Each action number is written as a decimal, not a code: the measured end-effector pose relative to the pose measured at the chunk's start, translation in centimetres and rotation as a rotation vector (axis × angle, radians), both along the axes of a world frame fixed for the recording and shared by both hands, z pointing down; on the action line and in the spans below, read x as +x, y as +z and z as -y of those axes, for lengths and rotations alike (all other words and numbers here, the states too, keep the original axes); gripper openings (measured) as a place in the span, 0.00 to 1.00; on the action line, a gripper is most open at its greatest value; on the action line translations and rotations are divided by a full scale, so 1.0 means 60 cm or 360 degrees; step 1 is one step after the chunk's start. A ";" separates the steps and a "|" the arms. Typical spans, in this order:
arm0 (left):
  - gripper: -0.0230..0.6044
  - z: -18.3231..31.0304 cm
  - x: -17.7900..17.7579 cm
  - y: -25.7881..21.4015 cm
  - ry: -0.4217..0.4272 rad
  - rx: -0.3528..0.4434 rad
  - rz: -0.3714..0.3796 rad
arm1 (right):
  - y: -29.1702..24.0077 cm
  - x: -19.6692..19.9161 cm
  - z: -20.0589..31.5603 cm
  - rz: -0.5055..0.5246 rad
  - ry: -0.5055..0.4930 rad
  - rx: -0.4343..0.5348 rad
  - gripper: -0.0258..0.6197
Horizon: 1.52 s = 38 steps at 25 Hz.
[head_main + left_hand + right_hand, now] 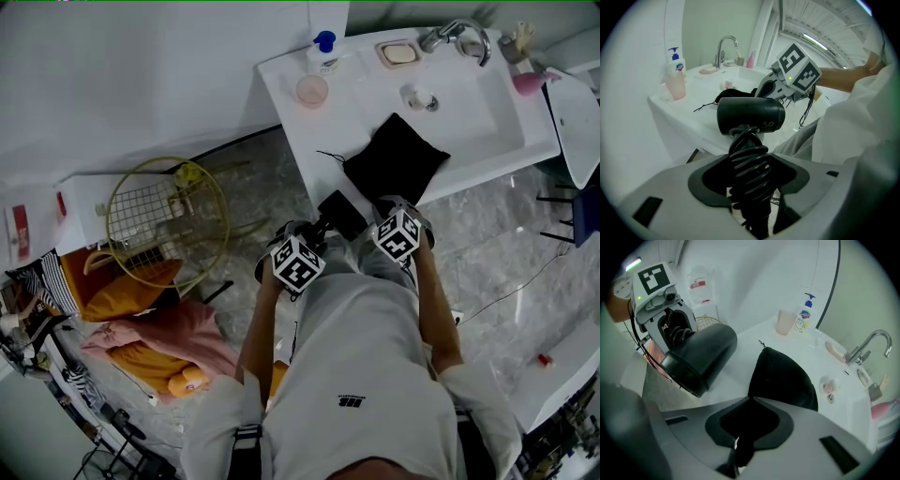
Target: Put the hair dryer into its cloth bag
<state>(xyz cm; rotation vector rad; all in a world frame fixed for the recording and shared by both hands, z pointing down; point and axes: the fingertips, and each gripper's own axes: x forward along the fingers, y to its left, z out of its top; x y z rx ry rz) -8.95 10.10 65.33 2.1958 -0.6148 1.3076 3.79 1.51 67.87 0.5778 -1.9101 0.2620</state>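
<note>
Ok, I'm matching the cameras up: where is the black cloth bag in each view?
Head view: cloth bag, upper centre, at the counter front edge.
Left gripper view: cloth bag, centre-left, mostly behind the hair dryer.
Right gripper view: cloth bag, centre, above the jaws.
Shared landmark: faucet.

A white washbasin counter [323, 141] is standing in soft, even light, with a pale wall [131, 75] running past its left end. At the back of the counter a chrome faucet [457, 36] is arching over the bowl, a soap dish [397, 53] sitting just beside it. A blue-capped pump bottle [323, 52] and a pink cup [311, 90] are sitting at the counter's left end. Grey marbled floor [506, 225] is spreading out around the counter. Well to the counter's left, a yellow wire basket [167, 220] is resting near a heap of pink and orange cloth [159, 342].
</note>
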 end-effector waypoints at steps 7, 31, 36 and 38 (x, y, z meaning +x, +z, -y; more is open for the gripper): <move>0.48 0.000 -0.003 -0.001 0.0003 0.0001 -0.0006 | -0.030 -0.002 0.008 0.0180 0.0169 0.0001 0.08; 0.48 -0.015 0.000 0.001 0.0004 -0.0006 -0.0012 | 0.001 -0.021 0.031 0.0075 0.0078 0.0042 0.25; 0.48 -0.016 -0.002 0.001 -0.0007 -0.0008 -0.0015 | 0.016 -0.022 0.034 -0.0025 0.0050 0.0055 0.09; 0.48 -0.016 -0.004 -0.001 -0.0008 -0.0004 -0.0019 | 0.000 -0.024 0.034 0.0060 0.0120 0.0044 0.08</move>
